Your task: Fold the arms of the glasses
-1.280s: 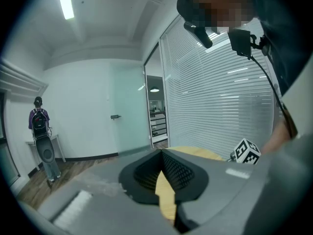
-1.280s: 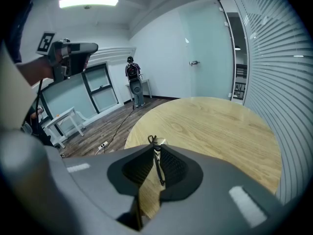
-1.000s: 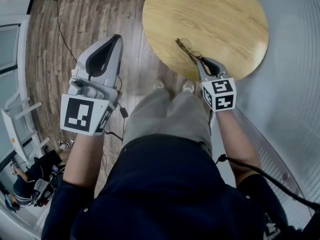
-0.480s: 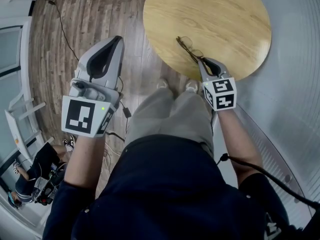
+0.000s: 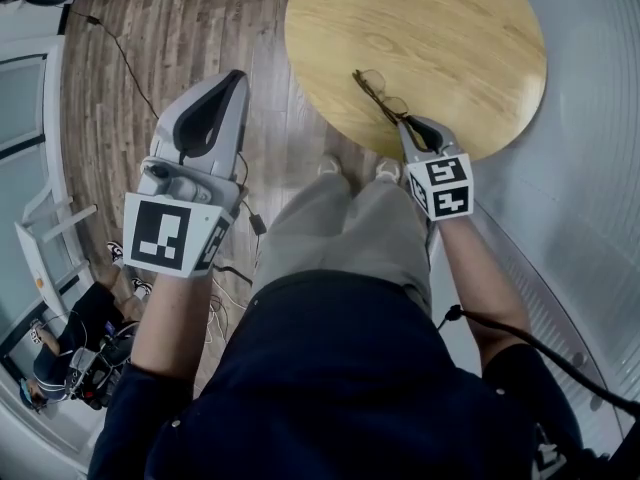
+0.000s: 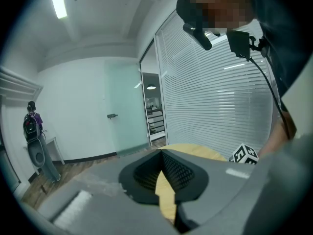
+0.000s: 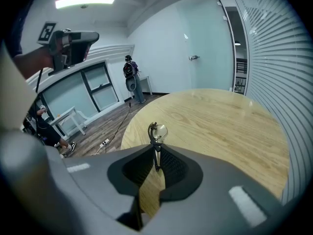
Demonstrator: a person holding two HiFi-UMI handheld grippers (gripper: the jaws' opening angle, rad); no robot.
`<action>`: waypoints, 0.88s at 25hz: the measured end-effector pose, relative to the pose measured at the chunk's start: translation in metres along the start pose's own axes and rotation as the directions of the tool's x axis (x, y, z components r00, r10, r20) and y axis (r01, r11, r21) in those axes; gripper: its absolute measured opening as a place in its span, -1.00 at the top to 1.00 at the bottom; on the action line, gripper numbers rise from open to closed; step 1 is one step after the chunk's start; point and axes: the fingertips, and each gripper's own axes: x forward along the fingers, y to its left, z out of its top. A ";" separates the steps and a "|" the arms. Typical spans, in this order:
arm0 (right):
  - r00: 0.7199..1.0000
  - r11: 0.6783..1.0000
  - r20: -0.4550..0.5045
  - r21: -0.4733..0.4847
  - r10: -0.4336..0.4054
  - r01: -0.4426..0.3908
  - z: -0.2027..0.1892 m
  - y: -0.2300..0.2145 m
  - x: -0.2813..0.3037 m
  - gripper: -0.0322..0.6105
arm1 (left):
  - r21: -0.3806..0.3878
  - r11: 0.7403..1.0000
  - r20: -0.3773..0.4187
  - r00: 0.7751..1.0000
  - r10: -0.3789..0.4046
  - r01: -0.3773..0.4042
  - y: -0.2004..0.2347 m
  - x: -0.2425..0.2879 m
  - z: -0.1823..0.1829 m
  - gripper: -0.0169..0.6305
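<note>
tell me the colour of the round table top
Light tan wood grain on the table top, clearest in the head view.

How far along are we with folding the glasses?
Done: nothing clearly. I cannot tell whether either arm is folded yet.
In hand: the right tool is shut on the glasses, gripping one end near the table's near edge.
The left tool is shut and empty, off the table above the floor.
Left: folding the arms, probably with the left tool helping.
</note>
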 end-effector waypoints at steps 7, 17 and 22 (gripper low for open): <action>1.000 1.000 -0.015 -0.015 0.009 -0.010 -0.008 0.000 0.007 0.75 | 0.004 1.000 -0.007 1.000 0.001 -0.001 0.000 0.003 -0.003 0.94; 0.999 0.999 -0.036 -0.027 0.017 -0.019 -0.016 0.000 0.012 0.75 | -0.002 1.000 -0.018 1.000 0.011 -0.011 0.002 0.000 -0.009 0.94; 0.999 0.999 -0.042 -0.026 0.021 -0.022 -0.020 -0.004 0.013 0.75 | -0.010 1.000 -0.024 0.999 0.024 -0.024 -0.001 -0.003 -0.011 0.94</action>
